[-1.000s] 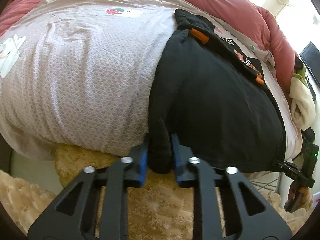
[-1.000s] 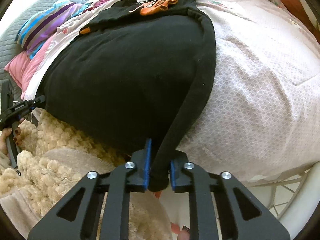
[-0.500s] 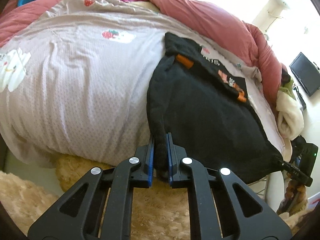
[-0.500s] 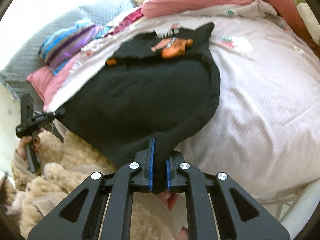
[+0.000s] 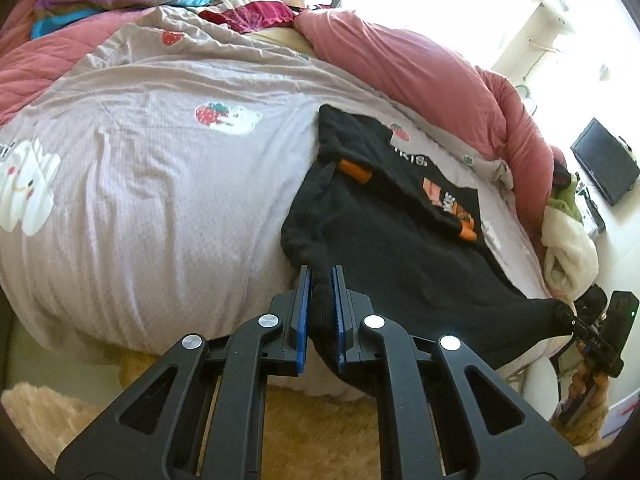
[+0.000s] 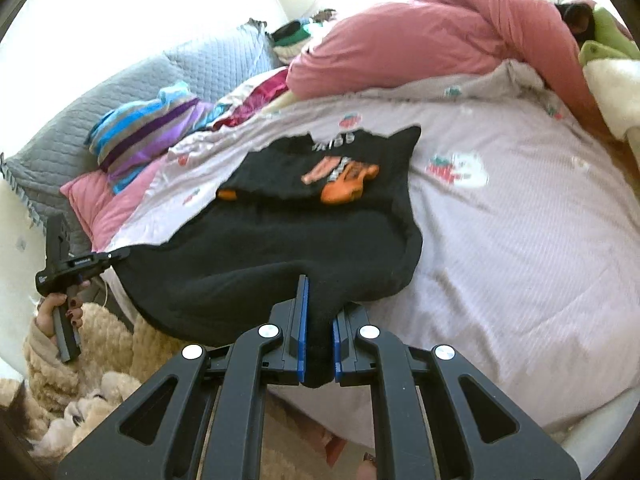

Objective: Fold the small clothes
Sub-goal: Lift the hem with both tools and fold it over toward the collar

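Note:
A black T-shirt [image 5: 400,248] with an orange print lies across the pale bedspread, its top part folded back so the print shows [image 6: 344,176]. My left gripper [image 5: 320,284] is shut on one lower corner of the black T-shirt, with the cloth bunched between the blue pads. In the right wrist view my right gripper [image 6: 318,300] is shut on the other lower corner. The hem hangs stretched between the two grippers, lifted off the bed's near edge. Each gripper shows in the other's view: the right one [image 5: 568,316] at far right, the left one [image 6: 116,256] at far left, held by a hand.
The bed [image 5: 140,168] carries a pink duvet [image 5: 420,64] bunched along the far side, striped pillows [image 6: 148,128] and a grey quilted headboard [image 6: 100,100]. Fluffy tan fabric [image 6: 80,360] lies below the bed's edge. A dark screen [image 5: 604,160] stands at far right.
Both grippers have risen with the shirt's lower corners, pulling the hem up off the bed's edge. The jaws have closed tighter on the cloth. More of the bed has come into view.

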{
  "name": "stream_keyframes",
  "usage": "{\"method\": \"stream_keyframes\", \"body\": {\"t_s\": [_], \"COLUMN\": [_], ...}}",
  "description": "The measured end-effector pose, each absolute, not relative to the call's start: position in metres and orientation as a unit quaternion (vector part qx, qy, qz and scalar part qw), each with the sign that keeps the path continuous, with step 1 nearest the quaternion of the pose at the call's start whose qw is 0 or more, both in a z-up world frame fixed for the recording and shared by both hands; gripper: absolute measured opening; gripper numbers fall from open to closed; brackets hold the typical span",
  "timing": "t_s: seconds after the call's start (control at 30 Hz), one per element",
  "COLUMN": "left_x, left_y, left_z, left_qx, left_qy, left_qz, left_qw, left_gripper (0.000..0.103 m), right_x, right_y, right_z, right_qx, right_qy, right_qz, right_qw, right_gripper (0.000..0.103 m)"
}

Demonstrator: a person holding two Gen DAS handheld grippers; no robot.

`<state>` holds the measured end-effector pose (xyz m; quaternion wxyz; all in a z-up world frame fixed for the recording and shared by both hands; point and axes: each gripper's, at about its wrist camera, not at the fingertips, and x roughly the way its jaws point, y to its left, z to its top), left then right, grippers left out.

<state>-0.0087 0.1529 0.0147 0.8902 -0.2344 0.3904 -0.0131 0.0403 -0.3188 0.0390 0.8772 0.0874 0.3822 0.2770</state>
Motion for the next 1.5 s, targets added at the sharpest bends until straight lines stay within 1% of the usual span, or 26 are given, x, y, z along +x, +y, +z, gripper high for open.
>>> {"method": "stream_keyframes", "body": {"t_s": [0.23,0.57,1.17,1.5], "left_x": [0.016,0.060,0.122,0.174], "left_y": [0.157,0.159,0.159,0.159], "left_z": [0.034,0.048,0.064,0.088], "left_qx": [-0.227,-0.246,-0.224,-0.196], "left_qy": [0.378,0.367,0.359,0.345], "left_qz": [-0.010,-0.011,0.002,0.012], "left_qw": [0.897,0.897,0.906,0.918], "left_gripper": [0.004,0.004,0.004,0.004], "right_x": [0.056,0.083,0.134,0.176], "right_y": [-0.327,-0.326,-0.316,-0.318], "right_z": [0.051,0.065,0.076,0.085], "right_qx": [0.106,0.113,0.090,0.098], "right_qy": [0.355,0.330,0.304,0.291], "right_qz": [0.267,0.250,0.217,0.202], "right_qw": [0.890,0.903,0.923,0.930], "right_gripper": [0.008,0.008,0.008,0.008]}}
